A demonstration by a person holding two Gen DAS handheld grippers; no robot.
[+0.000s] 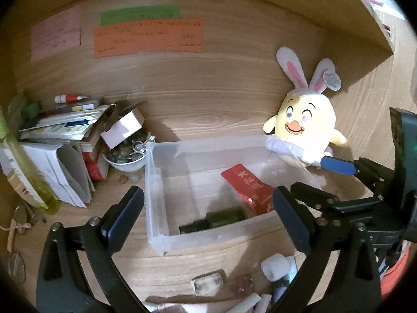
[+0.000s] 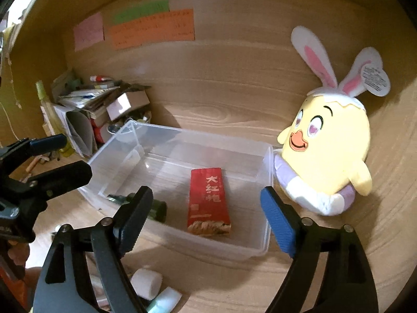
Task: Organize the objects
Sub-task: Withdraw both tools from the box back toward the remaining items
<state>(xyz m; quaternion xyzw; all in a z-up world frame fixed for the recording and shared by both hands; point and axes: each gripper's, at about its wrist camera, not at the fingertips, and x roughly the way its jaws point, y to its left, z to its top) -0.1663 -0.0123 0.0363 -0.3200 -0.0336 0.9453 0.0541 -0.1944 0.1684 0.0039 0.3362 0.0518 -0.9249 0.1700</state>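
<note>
While both grippers hover with nothing between their fingers, a clear plastic bin (image 2: 179,140) sits on the wooden desk (image 1: 198,258) and serves as the landmark for all that follows. Far to the left of the bin, a leaning stack of books and papers (image 1: 60,130) crowds the corner, with a small white bowl of trinkets (image 1: 125,160) between the stack and the bin's left wall. The left gripper (image 1: 208,215) hangs just in front of the bin's near wall, its black jaws spread wide and holding nothing. Inside the bin, toward its near left corner, a dark green glass bottle (image 1: 216,220) lies on its side with its dark cap pointing left. To the right of the bottle, also on the bin's floor, lies a flat red packet (image 2: 208,199) printed with pale Chinese characters down its face and a golden pattern along its near end. The right gripper (image 2: 206,219) is poised over the bin's near edge, jaws likewise wide apart, one pad black and the other blue. In front of the bin, a white roll (image 2: 146,283) and other small items lie scattered on the desk. Against the bin's right wall leans a yellow chick plush with rabbit ears (image 2: 328,151), a paper tag on one ear.
</note>
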